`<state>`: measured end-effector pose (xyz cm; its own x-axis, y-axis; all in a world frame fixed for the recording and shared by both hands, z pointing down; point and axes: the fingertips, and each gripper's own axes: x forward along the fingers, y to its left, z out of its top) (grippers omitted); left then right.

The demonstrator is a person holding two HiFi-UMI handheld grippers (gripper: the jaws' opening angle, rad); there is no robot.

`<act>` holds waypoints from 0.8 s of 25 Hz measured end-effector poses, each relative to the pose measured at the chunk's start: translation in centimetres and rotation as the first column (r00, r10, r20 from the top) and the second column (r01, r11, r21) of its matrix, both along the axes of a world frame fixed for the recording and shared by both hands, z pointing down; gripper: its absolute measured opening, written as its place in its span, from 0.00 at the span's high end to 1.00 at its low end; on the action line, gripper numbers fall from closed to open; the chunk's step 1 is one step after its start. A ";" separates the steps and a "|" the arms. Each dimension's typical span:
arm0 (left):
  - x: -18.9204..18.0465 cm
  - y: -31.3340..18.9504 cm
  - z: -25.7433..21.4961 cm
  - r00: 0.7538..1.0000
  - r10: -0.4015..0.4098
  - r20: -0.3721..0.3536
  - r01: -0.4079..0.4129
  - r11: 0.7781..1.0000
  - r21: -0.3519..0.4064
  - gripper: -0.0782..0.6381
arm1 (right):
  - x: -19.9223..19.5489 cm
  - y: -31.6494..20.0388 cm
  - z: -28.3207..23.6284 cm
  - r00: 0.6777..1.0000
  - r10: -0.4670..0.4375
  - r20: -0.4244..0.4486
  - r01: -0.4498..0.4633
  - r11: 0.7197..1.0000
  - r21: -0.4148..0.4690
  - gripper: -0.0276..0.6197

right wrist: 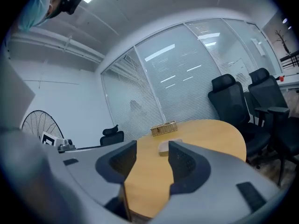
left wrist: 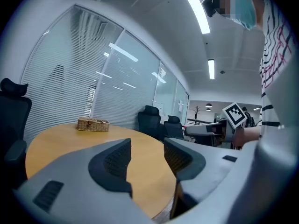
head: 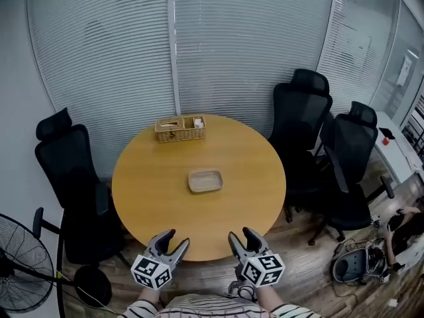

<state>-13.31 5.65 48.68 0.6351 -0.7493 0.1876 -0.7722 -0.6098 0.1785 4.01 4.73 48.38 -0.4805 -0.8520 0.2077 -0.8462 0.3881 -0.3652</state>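
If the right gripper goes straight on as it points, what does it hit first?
Probably the tray on the table: it shows between the open jaws of the right gripper. Height is unclear, so it might pass above.

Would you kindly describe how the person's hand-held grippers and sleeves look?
Both the left hand-held gripper and the right hand-held gripper have grey curved jaws with dark ribbed pads and a white cube bearing black square markers. The sleeves are striped.

Head view steeply above table (head: 252,177), both gripper views low, skimming across it
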 end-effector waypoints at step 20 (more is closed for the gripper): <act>8.8 -3.6 1.5 0.965 -0.260 -0.007 0.260 0.965 -0.035 0.61 | 9.5 -6.9 2.0 0.975 -0.219 0.038 0.221 0.974 -0.059 0.64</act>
<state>-4.49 2.00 50.19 0.4214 -0.8824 0.2091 -0.9012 -0.3817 0.2052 13.53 -2.21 50.42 -0.6617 -0.7106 0.2393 -0.7305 0.5390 -0.4194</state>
